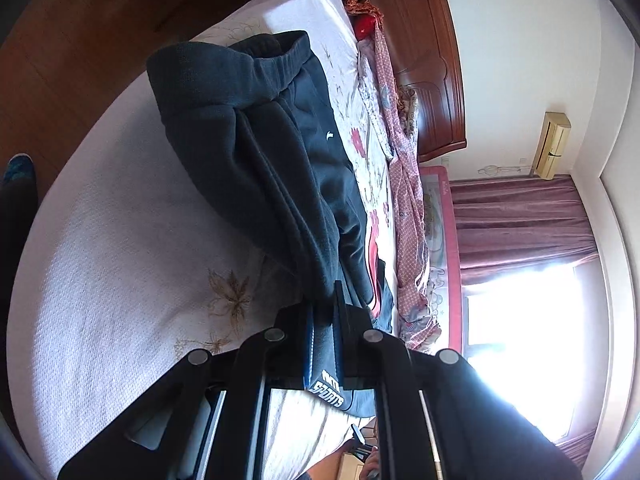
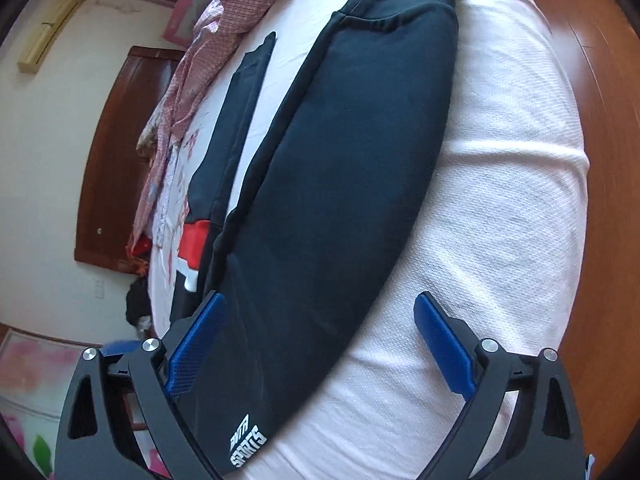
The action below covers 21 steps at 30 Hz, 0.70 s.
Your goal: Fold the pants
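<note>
Dark pants (image 2: 340,168) lying lengthwise on the pale bed (image 2: 500,200), left gripper (image 1: 324,312) pinching the fabric (near the white lettering), right gripper (image 2: 320,344) hovering wide open, holding nothing.

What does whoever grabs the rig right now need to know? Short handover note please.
Left gripper: shut on the dark pants, pinching the fabric near the SPORTS print.
Right gripper: open, jaws wide, straddling the pants' edge without pressing on it.
Pants: stretched lengthwise on the white bed cover, waistband at the far end. Another dark garment lies alongside.
Done: pants seem folded lengthwise, legs stacked.
Left: probably close the right gripper on the fabric, then fold end to end.
</note>
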### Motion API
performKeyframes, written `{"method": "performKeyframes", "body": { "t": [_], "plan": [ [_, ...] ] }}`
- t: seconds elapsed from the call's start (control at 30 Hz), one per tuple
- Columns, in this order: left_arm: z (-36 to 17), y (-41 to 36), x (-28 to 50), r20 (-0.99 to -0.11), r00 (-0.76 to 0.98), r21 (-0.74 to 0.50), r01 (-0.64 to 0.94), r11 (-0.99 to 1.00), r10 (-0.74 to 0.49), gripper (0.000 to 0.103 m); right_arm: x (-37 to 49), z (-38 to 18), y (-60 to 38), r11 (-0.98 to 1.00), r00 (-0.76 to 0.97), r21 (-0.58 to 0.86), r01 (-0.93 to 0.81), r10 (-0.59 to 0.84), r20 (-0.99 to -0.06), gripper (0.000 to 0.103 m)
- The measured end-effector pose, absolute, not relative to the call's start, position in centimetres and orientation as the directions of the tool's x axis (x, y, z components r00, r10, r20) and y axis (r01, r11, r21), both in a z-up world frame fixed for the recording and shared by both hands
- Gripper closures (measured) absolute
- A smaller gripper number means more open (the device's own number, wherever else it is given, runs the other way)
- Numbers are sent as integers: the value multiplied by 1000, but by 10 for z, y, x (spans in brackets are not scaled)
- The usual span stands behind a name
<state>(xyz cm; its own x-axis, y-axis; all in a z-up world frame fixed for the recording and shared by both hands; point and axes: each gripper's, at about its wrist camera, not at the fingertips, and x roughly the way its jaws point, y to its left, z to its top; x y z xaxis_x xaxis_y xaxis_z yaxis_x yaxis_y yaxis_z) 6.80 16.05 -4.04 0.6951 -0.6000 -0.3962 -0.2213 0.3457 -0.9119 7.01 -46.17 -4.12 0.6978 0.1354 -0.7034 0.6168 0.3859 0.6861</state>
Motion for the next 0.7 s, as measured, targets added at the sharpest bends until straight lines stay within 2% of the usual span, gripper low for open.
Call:
{"method": "performKeyframes", "body": {
  "t": [0.03,0.07,0.13,0.23,0.3,0.33,0.37,0.4,0.43,0.7],
  "plan": [
    [-41,161,69,-398,694,-911,-223,347,-600,96,75,-39,-464,379,731,720,582,144,-667,10],
    [-42,160,72,-400,693,-910,-226,347,-600,96,79,-39,-465,377,756,748,547,161,-634,16],
    [-46,159,73,-407,689,-908,-232,350,-600,96,89,-42,-471,368,735,732,573,164,-658,23],
    [-48,159,71,-412,687,-906,-240,348,-599,96,91,-41,-473,343,742,740,579,154,-652,23],
    [-49,159,73,-415,686,-905,-244,348,-597,96,91,-39,-471,364,727,716,596,134,-673,31],
    [-51,160,73,-416,686,-905,-248,346,-597,96,92,-38,-469,389,712,693,607,124,-692,48],
    [-53,160,72,-419,685,-904,-253,346,-595,96,94,-36,-468,412,700,678,609,122,-704,81],
    [-54,161,72,-420,686,-903,-256,344,-594,96,95,-37,-468,430,687,665,611,129,-715,96],
    [-54,161,72,-422,686,-903,-256,346,-593,96,92,-39,-469,446,679,653,612,127,-723,101],
    [-39,161,57,-399,712,-907,-216,361,-577,96,77,-5,-478,572,700,637,517,146,-699,101]
  ]
}}
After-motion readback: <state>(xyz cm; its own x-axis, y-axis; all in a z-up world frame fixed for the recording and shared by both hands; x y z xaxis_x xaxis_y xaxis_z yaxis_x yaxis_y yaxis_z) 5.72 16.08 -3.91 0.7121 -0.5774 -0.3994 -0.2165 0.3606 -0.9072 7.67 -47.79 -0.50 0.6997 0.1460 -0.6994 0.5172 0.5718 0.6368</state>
